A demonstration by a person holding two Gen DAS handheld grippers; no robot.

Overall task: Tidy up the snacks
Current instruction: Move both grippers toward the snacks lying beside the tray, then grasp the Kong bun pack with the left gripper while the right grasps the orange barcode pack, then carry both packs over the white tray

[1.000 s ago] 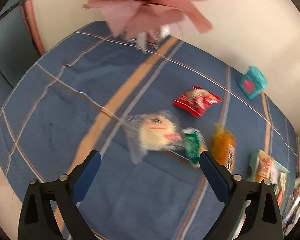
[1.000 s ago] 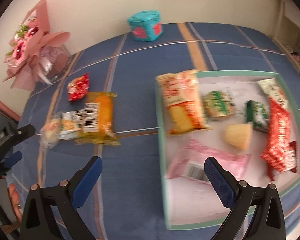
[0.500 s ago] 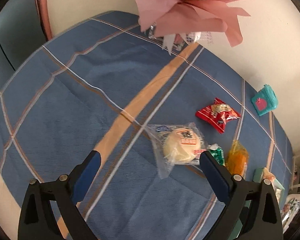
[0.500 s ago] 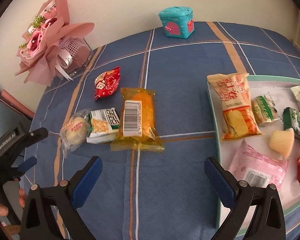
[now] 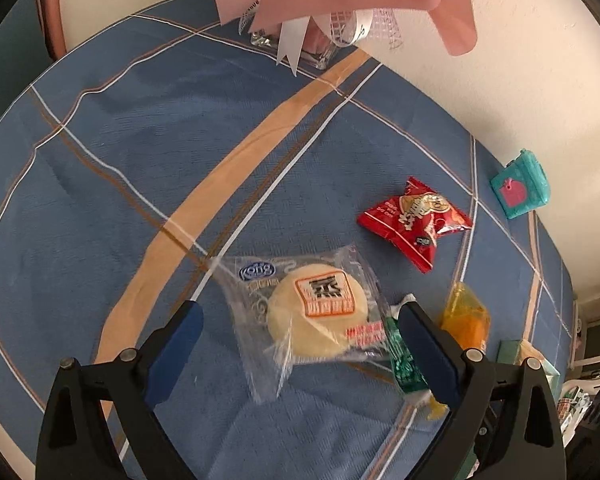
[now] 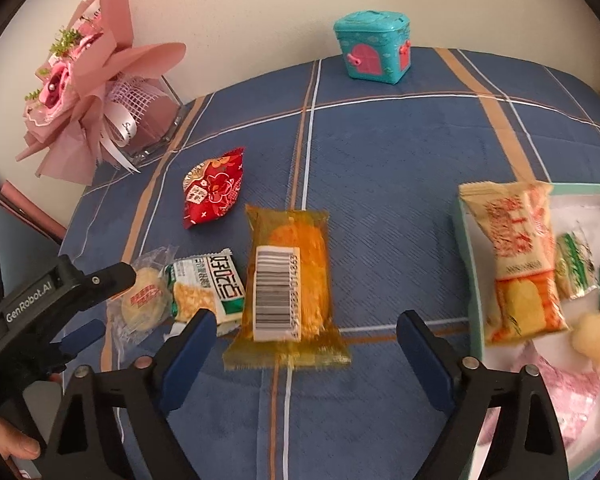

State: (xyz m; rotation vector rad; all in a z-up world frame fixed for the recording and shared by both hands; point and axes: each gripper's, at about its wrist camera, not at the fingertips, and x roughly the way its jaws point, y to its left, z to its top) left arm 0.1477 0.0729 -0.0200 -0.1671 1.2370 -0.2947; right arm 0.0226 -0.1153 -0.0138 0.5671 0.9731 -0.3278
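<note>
A blue checked cloth point(image 6: 380, 152) covers the table. Its far edge runs along a pale wall point(image 6: 260, 8), where a pink bouquet point(image 6: 84, 92) and a little teal box point(image 6: 372, 46) stand. The middle of the cloth is bare, so there is lots of room there, and more bare cloth on the left side in the left wrist view.

Four snacks lie loose on the cloth. The orange pack point(image 6: 288, 292) lies just ahead of the right gripper point(image 6: 300, 352), with its long side pointing away towards the wall and its barcode facing up. Its near end sits between the two blue pads. The right jaws have just been closing a bit, but they are not pressing on the pack — they stand apart with a gap on each side.

Touching the orange pack on its left is a white and green pack point(image 6: 206, 290). Next to that one lies a round bun in a clear wrapper point(image 5: 316, 312). The left gripper point(image 5: 300, 344) hangs over the bun with its jaws wide and let go, one pad on each side, not touching it. The wrapper's long side runs across, from pad to pad. A red pack point(image 6: 214, 188) lies alone, a bit farther back, tilted with one corner towards the wall.

At the right, a tray with a green rim point(image 6: 466, 248) holds more snacks — a long orange and white pack point(image 6: 516, 260) leans on its near corner.
</note>
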